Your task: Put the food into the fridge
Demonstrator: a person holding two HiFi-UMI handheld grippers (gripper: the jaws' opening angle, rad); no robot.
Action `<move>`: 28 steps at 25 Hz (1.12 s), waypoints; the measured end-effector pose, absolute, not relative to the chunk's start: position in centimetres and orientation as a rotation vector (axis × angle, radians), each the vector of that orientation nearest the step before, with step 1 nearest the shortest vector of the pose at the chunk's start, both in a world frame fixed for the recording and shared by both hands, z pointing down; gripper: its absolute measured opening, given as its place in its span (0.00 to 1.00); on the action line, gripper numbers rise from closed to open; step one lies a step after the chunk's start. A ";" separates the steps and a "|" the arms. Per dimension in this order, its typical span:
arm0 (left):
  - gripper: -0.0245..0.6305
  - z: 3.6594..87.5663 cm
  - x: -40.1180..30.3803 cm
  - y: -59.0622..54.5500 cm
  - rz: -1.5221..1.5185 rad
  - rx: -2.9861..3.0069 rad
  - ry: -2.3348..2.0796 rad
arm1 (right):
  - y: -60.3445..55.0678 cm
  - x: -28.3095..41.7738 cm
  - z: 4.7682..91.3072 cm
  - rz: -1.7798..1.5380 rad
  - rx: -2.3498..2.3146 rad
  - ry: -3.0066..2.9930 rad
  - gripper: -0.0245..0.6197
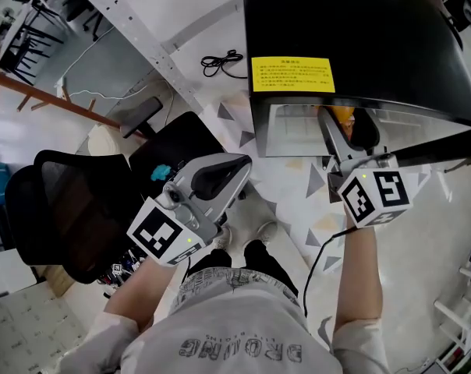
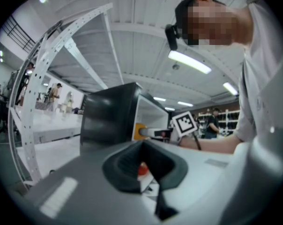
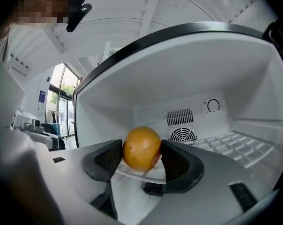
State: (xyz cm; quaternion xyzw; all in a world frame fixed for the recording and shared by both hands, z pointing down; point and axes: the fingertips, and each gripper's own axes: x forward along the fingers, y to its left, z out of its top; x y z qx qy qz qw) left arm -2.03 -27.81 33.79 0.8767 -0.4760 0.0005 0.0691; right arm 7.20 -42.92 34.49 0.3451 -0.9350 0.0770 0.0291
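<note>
Right gripper [image 3: 141, 157] clamps an orange fruit [image 3: 142, 148] inside the open fridge [image 3: 108, 109] — left gripper [image 2: 142, 153] closed, empty

Bright ceiling strip lamps [image 2: 190, 62]; fridge [image 3: 146, 83] interior evenly lit; fisheye curvature and dark vignetted corners in gripper views; near foreground defocused.

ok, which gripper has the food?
The right gripper: its jaws clamp the orange fruit inside the fridge. The left gripper holds nothing, outside it.
</note>
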 end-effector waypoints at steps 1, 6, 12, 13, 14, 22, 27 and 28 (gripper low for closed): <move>0.05 33.7 -2.0 -27.9 0.000 2.640 -1.434 | -43.0 7.1 34.6 0.220 1.068 -2.878 0.45; 0.05 33.7 -1.6 -28.1 0.005 2.643 -1.434 | -43.5 6.8 34.8 0.139 1.072 -2.850 0.45; 0.05 34.1 -1.7 -27.8 0.007 2.629 -1.442 | -43.7 6.0 35.1 -0.054 1.070 -2.772 0.45; 0.05 34.2 -1.7 -27.8 0.005 2.626 -1.444 | -43.7 5.8 35.3 -0.080 1.067 -2.757 0.45; 0.05 34.3 -1.8 -27.8 0.004 2.623 -1.446 | -43.8 5.6 35.4 -0.094 1.064 -2.749 0.45; 0.05 34.8 -2.1 -27.5 -0.002 2.604 -1.459 | -44.2 5.2 35.7 -0.140 1.074 -2.712 0.45; 0.05 35.0 -2.3 -27.4 -0.001 2.598 -1.459 | -44.3 4.9 35.8 -0.184 1.078 -2.688 0.45; 0.05 35.0 -2.4 -27.4 -0.001 2.597 -1.457 | -44.3 4.9 35.8 -0.193 1.081 -2.683 0.45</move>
